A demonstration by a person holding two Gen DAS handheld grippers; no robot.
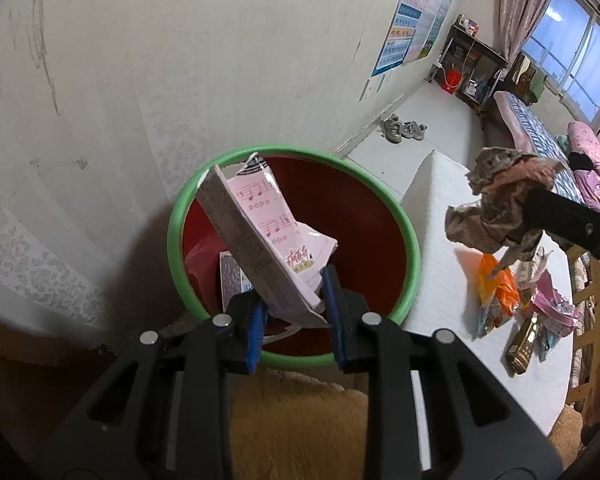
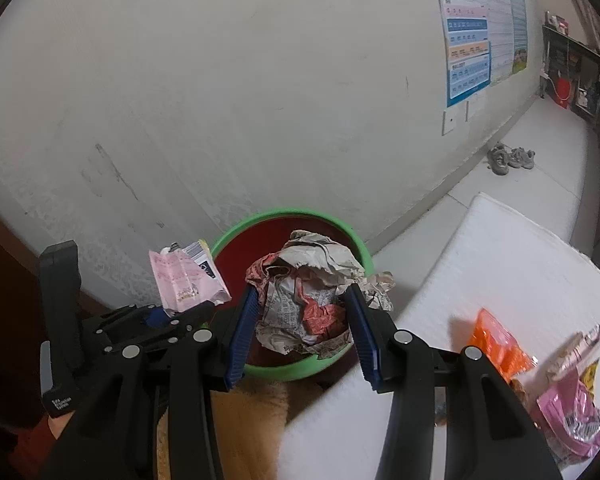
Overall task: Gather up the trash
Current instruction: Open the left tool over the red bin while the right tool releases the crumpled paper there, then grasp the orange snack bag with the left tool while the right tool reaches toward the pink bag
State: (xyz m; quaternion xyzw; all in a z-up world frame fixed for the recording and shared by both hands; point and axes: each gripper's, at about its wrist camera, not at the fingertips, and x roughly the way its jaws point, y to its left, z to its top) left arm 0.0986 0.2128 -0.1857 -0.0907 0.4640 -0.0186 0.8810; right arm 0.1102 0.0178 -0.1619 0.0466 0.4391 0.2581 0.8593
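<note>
Left gripper (image 1: 296, 312) is pinching a flattened pink paper carton (image 1: 268, 240) over the green-rimmed red bin (image 1: 410, 236) — right gripper (image 2: 304, 324) is squeezing crumpled newspaper (image 2: 308, 280) — light, springy, best held mid-wad.

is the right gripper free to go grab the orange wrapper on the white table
Probably not yet. The right gripper is shut on a crumpled newspaper wad over the bin. The orange wrapper lies in the open with nothing across the way, so it looks reachable once the wad is dropped.
</note>
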